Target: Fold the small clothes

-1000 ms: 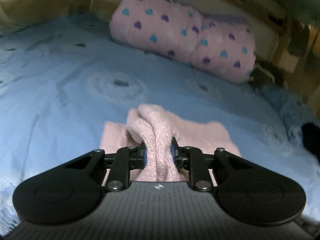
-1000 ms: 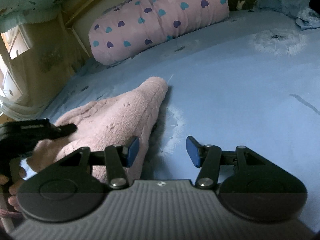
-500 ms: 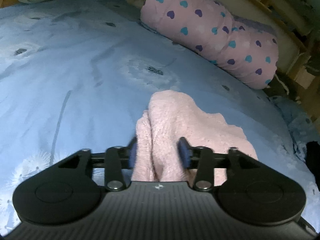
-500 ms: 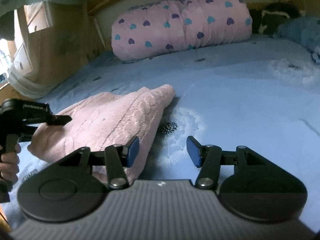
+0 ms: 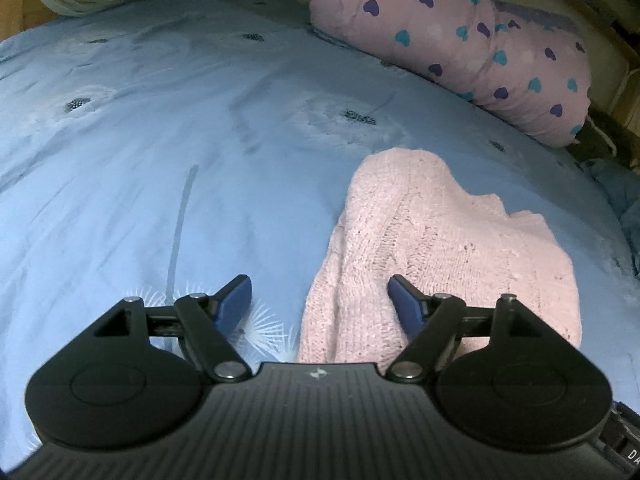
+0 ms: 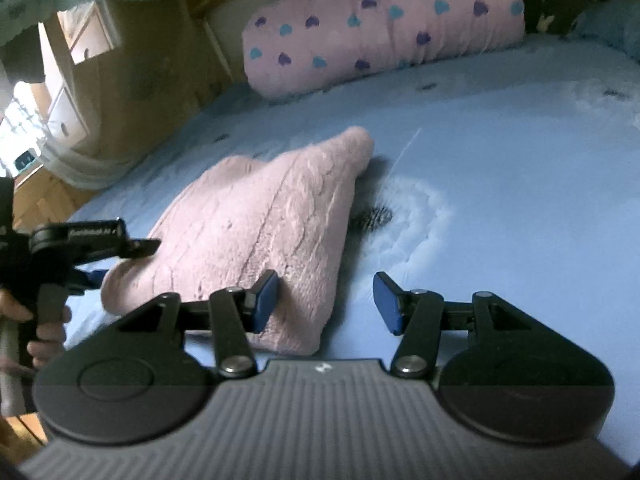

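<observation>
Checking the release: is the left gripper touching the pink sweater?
Cannot tell. In the left wrist view, the opening left gripper straddles the sweater; its right pad overlaps the knit, no clear gap.

You have a bed [image 5: 168, 128] under a light blue dandelion-print sheet. A pink knitted garment [image 5: 432, 248], folded over itself, lies on it near you. A rolled pink quilt with hearts [image 5: 452, 40] rests along the far edge.

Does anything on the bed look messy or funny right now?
A bit. The pink knitted garment lies in a lumpy, lopsided wedge on the blue sheet, one end bunched to a point instead of folded flat. Nothing looks spilled or torn. The heart-print pillow sits normally at the back.
</observation>
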{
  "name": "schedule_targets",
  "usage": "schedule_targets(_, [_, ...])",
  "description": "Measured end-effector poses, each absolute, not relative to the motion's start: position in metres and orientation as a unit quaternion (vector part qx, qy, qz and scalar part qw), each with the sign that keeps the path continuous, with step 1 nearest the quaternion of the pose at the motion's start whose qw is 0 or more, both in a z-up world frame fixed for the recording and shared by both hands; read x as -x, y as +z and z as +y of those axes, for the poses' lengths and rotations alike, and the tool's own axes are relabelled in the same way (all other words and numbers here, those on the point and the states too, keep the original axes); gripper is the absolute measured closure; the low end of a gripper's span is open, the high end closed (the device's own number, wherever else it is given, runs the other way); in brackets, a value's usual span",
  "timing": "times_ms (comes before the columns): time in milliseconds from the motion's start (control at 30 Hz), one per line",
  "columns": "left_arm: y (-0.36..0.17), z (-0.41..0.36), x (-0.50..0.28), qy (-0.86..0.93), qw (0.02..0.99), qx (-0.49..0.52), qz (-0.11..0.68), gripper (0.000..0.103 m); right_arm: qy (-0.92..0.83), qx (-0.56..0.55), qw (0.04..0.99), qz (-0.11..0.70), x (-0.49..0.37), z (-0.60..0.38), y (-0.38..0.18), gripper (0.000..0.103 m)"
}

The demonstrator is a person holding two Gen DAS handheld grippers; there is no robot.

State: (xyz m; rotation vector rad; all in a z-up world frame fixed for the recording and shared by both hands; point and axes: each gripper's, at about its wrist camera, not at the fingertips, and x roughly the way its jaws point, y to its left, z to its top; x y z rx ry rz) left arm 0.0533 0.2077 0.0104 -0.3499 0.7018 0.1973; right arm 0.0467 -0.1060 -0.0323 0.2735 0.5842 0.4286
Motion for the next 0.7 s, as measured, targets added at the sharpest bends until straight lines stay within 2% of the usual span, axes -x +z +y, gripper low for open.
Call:
schedule_targets(133, [0.019,0.209,-0.048,0.066,0.920,0.198,0.331,0.022,0.205,-0.134,0.924,0.292,-0.047,-0.111,-0.025,0.048])
schedule_targets(200, [0.023,0.210,-0.048,0.046,0.918,0.221,0.325,0.015,0.198,-0.150,0.924,0.292,-0.049,-0.116,-0.020,0.047])
schedule_targets(233, [0.023,0.211,-0.050,0.037,0.916,0.232,0.326,0.014,0.196,-0.161,0.923,0.291,-0.051,-0.118,-0.019,0.043])
schedule_targets(267, [0.024,0.210,-0.052,0.030,0.913,0.238,0.329,0.013,0.197,-0.172,0.921,0.290,-0.053,-0.119,-0.017,0.033])
schedule_targets(333, [0.023,0.208,-0.059,0.020,0.907,0.240,0.345,0.013,0.204,-0.194,0.916,0.286,-0.058,-0.122,-0.014,0.024])
schedule_targets(500, [0.012,0.210,-0.077,0.004,0.889,0.247,0.386,0.010,0.228,-0.193,0.905,0.304,-0.080,-0.112,-0.011,0.024])
schedule_targets(700, [-0.006,0.215,-0.085,-0.022,0.882,0.275,0.383,0.007,0.256,-0.210,0.883,0.331,-0.104,-0.100,-0.025,0.024])
